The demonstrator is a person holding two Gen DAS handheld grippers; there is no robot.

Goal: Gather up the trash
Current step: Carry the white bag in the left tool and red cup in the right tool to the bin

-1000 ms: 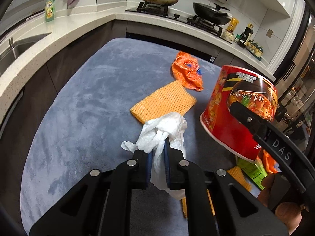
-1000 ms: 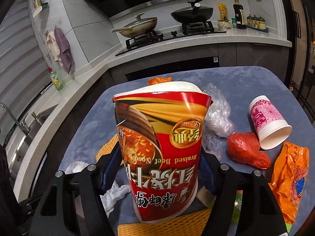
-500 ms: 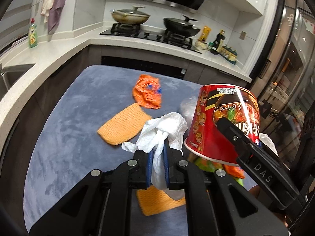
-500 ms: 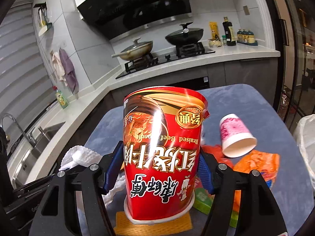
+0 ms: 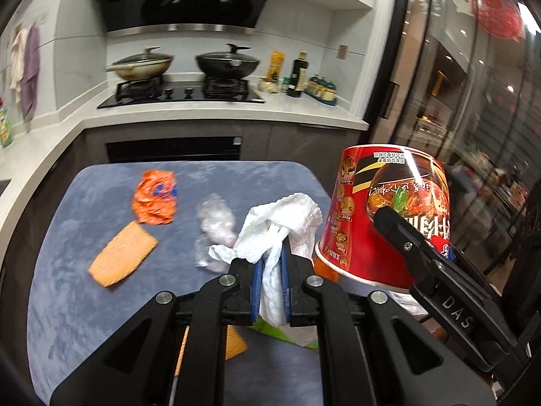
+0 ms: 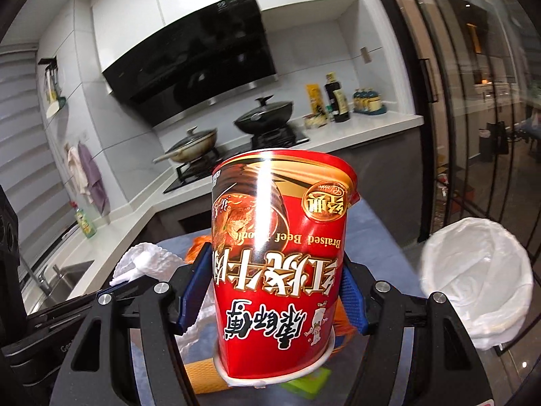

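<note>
Left gripper (image 5: 270, 284), tilted down, pinches a crumpled tissue (image 5: 287, 220); at its three o'clock, right gripper (image 6: 270, 291) clamps the upturned noodle cup (image 6: 277, 270).

I noted a crumpled white paper towel (image 5: 280, 223) and a red noodle cup (image 6: 277, 257), held inverted with its rim lowermost, both raised above the blue table (image 5: 77, 304). An orange wrapper (image 5: 155, 198), orange foam net (image 5: 123, 258) and clear plastic (image 5: 214, 223) lay there.
</note>
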